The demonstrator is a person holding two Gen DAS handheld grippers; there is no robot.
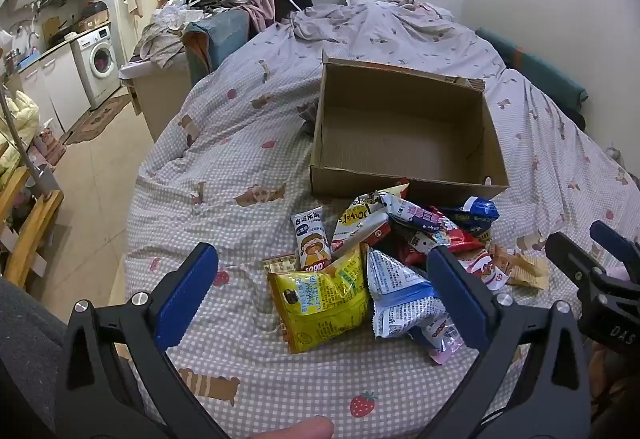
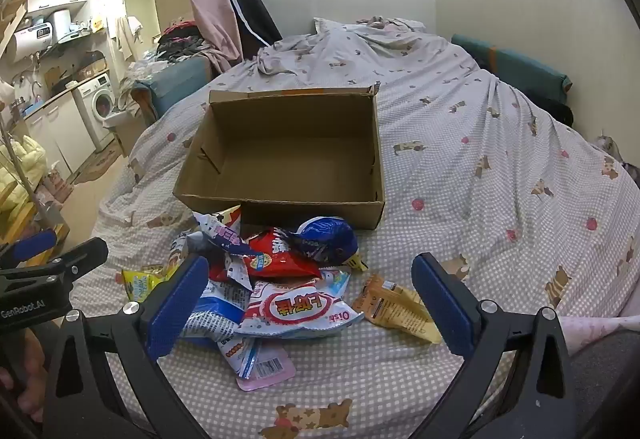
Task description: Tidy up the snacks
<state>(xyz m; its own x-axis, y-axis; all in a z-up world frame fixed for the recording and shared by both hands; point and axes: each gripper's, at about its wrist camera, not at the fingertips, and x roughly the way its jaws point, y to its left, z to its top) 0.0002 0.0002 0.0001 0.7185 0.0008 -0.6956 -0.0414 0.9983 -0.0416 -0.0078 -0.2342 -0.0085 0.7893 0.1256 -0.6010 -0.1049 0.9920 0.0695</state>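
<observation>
A pile of snack packets lies on the bed in front of an empty open cardboard box [image 1: 404, 135] [image 2: 288, 151]. In the left wrist view a yellow packet [image 1: 324, 299] and a white-blue packet [image 1: 400, 295] are nearest. My left gripper [image 1: 320, 279] is open and empty, hovering just short of the yellow packet. In the right wrist view a white-red packet [image 2: 300, 309], a red packet [image 2: 276, 255], a blue packet [image 2: 328, 239] and a tan packet [image 2: 396, 307] show. My right gripper [image 2: 308, 291] is open and empty above the white-red packet.
The bed has a checked quilt [image 1: 240, 167] with crumpled bedding at the far end. A wall runs along the right. The floor, a washing machine [image 1: 100, 59] and cabinets lie to the left. Each gripper shows at the edge of the other's view.
</observation>
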